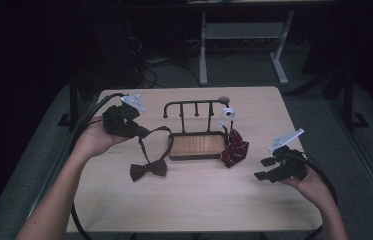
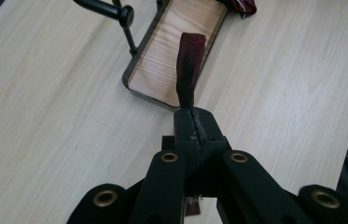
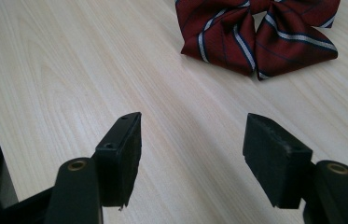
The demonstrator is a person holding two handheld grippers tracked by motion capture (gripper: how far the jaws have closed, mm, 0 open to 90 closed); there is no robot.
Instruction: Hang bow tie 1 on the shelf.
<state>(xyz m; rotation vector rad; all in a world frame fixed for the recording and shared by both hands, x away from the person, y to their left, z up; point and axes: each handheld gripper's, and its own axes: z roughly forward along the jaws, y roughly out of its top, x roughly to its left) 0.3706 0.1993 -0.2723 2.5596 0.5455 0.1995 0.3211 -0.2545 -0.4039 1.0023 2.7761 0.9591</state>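
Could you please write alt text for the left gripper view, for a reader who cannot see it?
The left gripper has its black jaws shut on a dark red strap that rises from them over a light wooden table. Beyond lies a wood-floored tray with a black metal rack.

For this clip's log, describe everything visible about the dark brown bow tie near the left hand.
The dark brown bow tie looks like matte fabric. Its knotted bow lies flat on the light wooden table, in front of the left corner of the wooden tray. Its narrow strap rises in a loop from the bow to the left hand-held gripper, whose jaws are shut on the strap's end. In the left gripper view the strap juts beyond the closed jaws.
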